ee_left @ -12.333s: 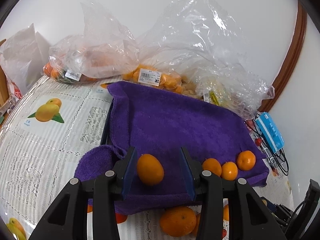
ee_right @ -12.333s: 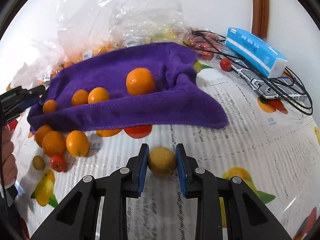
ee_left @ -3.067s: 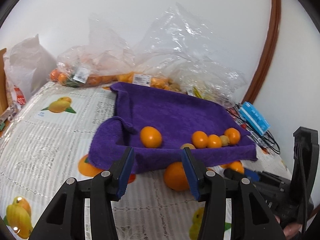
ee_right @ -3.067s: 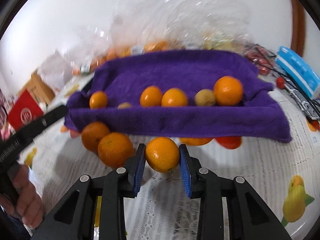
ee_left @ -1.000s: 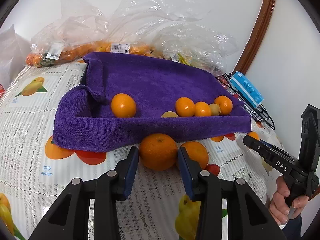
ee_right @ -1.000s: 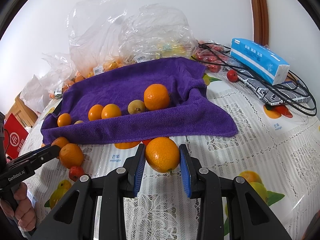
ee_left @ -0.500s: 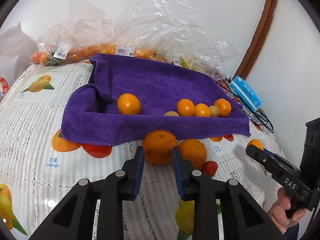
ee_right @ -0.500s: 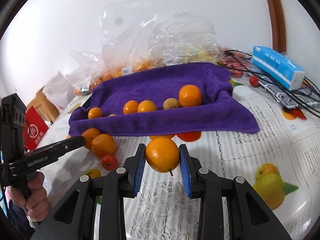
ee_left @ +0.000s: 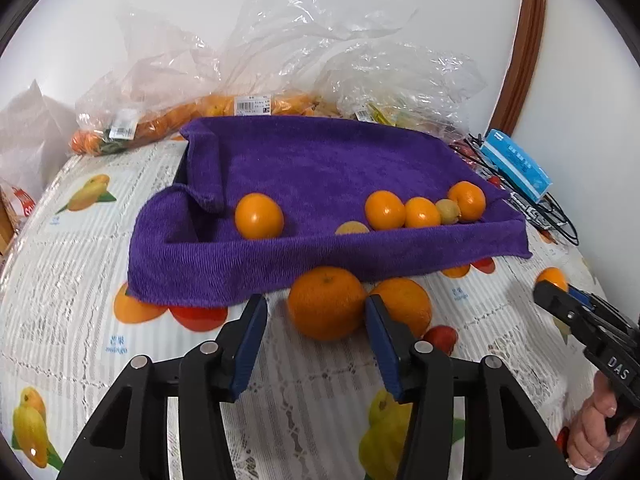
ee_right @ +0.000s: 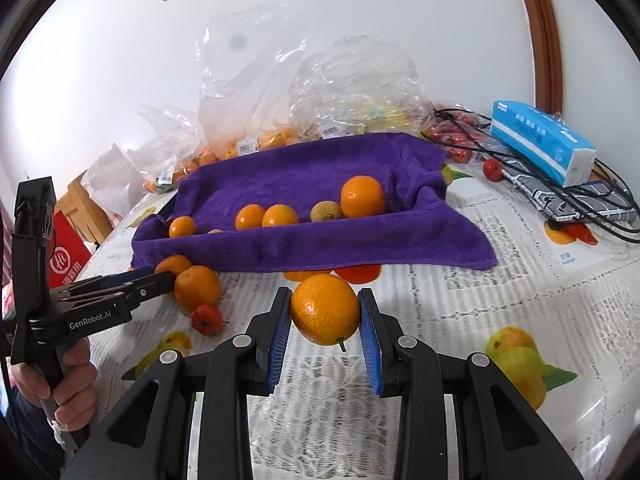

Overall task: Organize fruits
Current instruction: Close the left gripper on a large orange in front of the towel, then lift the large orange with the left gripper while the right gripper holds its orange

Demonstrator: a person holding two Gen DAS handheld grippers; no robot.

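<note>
A purple towel [ee_left: 320, 168] [ee_right: 300, 184] is draped over a tray, and several oranges and small yellowish fruits lie in a row on it. Just in front of its near edge a large orange [ee_left: 326, 302] rests on the tablecloth between the fingers of my left gripper [ee_left: 314, 304]. The jaws are opening: the right pad is at the fruit's side and the left pad stands clear of it. A second orange [ee_left: 404, 304] lies right behind it. My right gripper [ee_right: 324, 295] is shut on another orange [ee_right: 325, 312], held above the cloth.
Clear plastic bags of fruit [ee_left: 248, 108] line the wall behind the towel. A blue tissue pack [ee_right: 540, 136] and black cables [ee_right: 592, 200] lie at the right. A small red fruit [ee_right: 206, 318] lies by the loose oranges. A red box [ee_right: 66, 260] stands at the left.
My left jaws, drawn narrow at the large orange half a second ago, have spread wide around it. The right gripper still holds its orange and has barely shifted.
</note>
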